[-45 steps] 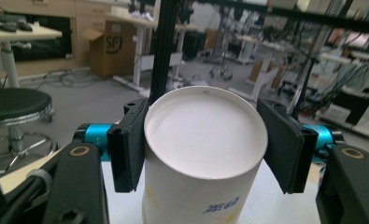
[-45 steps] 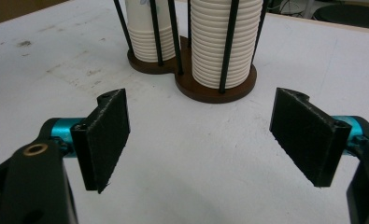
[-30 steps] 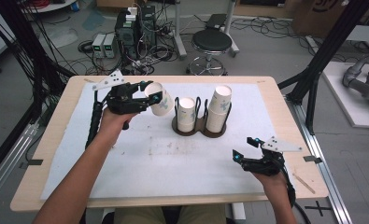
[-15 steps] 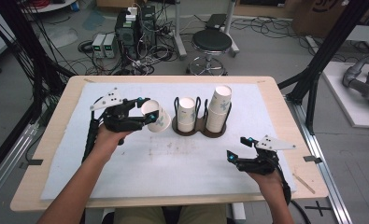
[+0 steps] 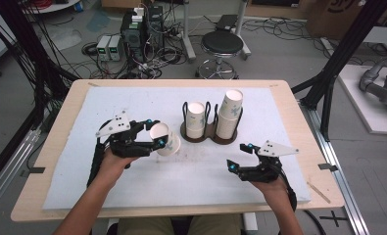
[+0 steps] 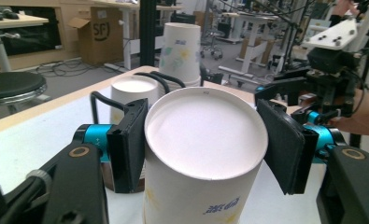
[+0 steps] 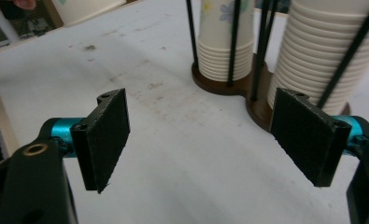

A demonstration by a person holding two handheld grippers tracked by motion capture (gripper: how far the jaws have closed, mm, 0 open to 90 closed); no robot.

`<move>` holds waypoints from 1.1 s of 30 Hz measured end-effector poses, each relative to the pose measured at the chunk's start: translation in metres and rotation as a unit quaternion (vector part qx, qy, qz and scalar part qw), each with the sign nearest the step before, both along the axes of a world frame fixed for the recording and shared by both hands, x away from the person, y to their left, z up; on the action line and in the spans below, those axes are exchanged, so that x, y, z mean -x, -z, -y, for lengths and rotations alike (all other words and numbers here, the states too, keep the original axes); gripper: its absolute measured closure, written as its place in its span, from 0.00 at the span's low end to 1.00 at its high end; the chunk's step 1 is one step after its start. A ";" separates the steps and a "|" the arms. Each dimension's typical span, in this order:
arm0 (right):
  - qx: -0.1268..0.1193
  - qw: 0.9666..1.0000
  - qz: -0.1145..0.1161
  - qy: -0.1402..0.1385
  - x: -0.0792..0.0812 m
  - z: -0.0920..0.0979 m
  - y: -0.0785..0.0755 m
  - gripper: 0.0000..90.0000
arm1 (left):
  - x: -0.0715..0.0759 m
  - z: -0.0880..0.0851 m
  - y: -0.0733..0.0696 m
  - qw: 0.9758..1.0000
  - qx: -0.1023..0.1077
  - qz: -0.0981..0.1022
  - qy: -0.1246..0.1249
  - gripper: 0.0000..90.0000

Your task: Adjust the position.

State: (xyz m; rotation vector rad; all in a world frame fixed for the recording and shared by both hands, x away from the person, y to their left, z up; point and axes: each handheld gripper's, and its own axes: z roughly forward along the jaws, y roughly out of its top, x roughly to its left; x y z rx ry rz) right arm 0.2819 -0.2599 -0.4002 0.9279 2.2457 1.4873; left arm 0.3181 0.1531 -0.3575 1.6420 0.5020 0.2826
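Note:
A white paper cup [image 5: 169,143] with a small floral print is clamped between the pads of my left gripper [image 5: 157,133], left of the table's middle and low over the white mat. In the left gripper view the cup [image 6: 202,122] sits mouth toward the camera, both black pads pressing its rim. A dark wire cup holder [image 5: 209,133] stands at the table's centre with a short cup stack [image 5: 196,117] and a taller stack [image 5: 230,112]. My right gripper [image 5: 237,156] hovers open at the front right, with nothing between its pads [image 7: 106,135]; the holder [image 7: 218,82] lies just beyond.
The white mat [image 5: 132,98] covers most of the wooden table [image 5: 299,127]. A black stool [image 5: 222,45] and cabled electronics boxes [image 5: 137,29] stand on the floor behind the table. Black frame posts rise at both sides.
My left gripper has carried the cup down and toward the near edge, away from the holder. My right gripper has drifted a little to the left, still open.

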 end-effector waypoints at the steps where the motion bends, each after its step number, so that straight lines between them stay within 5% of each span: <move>1: 0.000 1.000 0.000 0.000 0.000 0.000 0.000 0.23 | 0.001 0.001 0.001 1.000 0.002 0.000 0.001 0.41; 9: -0.006 0.998 -0.003 -0.063 -0.007 -0.028 -0.005 0.23 | 0.007 0.007 0.001 1.000 -0.003 -0.001 0.027 0.41; 18: 0.006 0.990 0.006 -0.142 -0.022 -0.070 -0.012 0.23 | 0.015 0.016 0.009 0.999 -0.017 -0.010 0.046 0.41; 33: 0.008 0.978 0.004 -0.207 -0.026 -0.105 -0.004 0.23 | 0.020 0.027 0.015 0.997 -0.026 -0.023 0.064 0.41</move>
